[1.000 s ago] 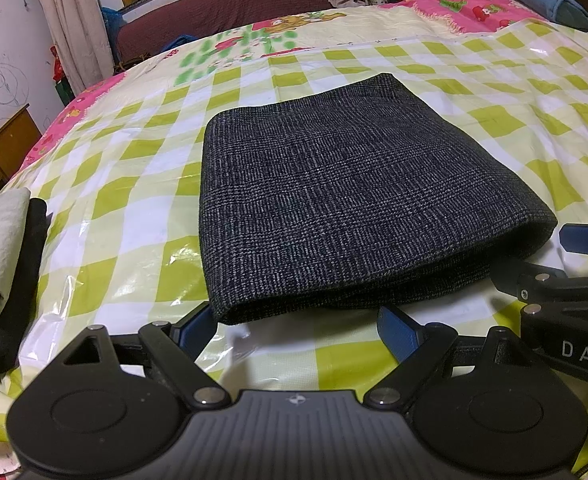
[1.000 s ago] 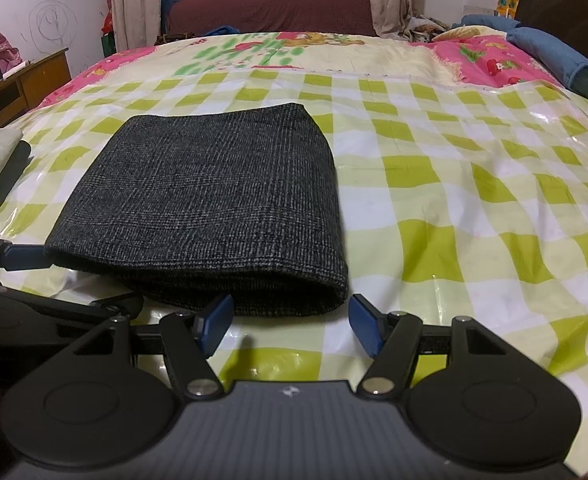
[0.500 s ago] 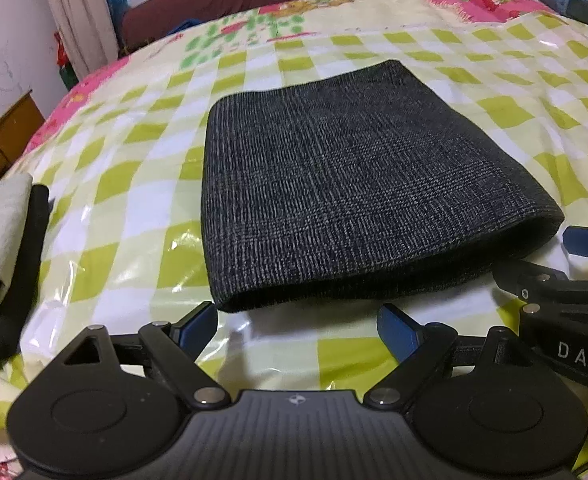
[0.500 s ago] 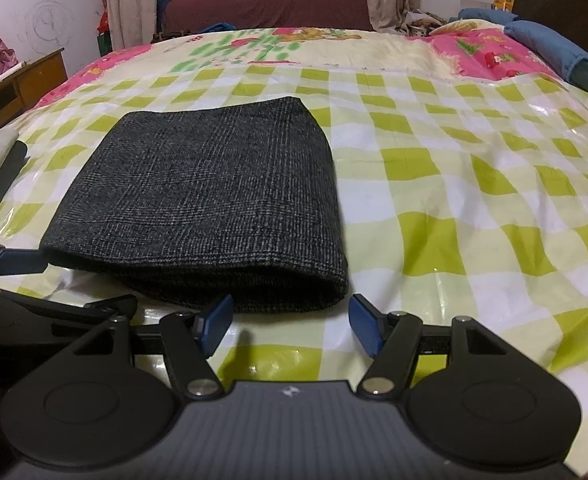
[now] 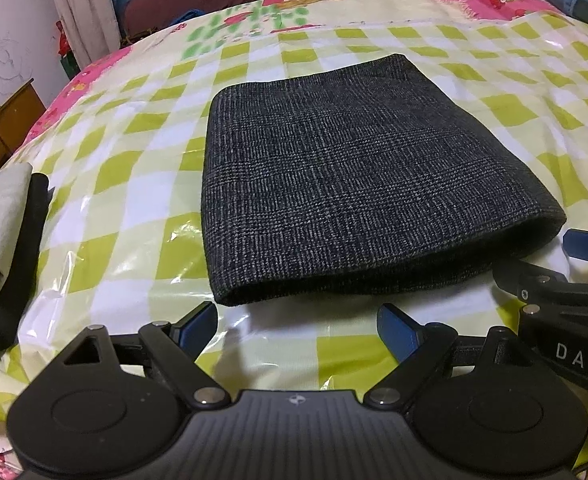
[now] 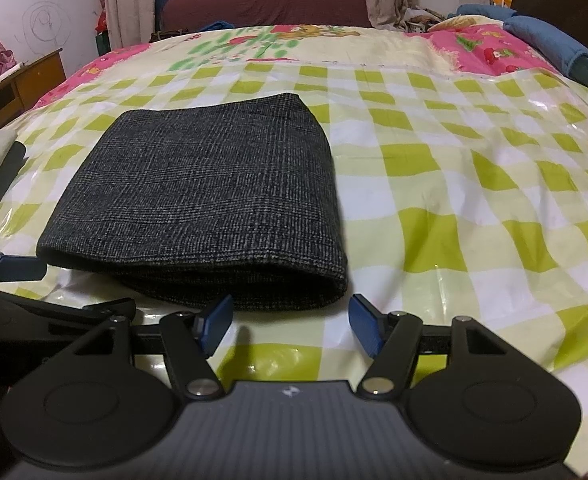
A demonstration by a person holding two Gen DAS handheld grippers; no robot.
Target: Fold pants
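Nothing on the bed has shifted since a second ago; only your left wrist view has tipped slightly, so the pants (image 5: 358, 184) sit a little lower in that frame; in the right wrist view they look the same. Your pants lie folded into a compact dark grey plaid rectangle on the green-and-white checked plastic sheet (image 6: 474, 200), its rounded fold edge facing you; your left gripper (image 5: 298, 328) hovers just short of that edge near its left corner, blue pads spread wide and empty; your right gripper (image 6: 290, 324) hovers just short of the right corner, also spread and holding nothing. A stack of folded clothes (image 5: 2, 224) rests at the far left of the sheet, apart from the pants. With both tongs released and the bundle lying neat, the folding looks finished, or nearly so.
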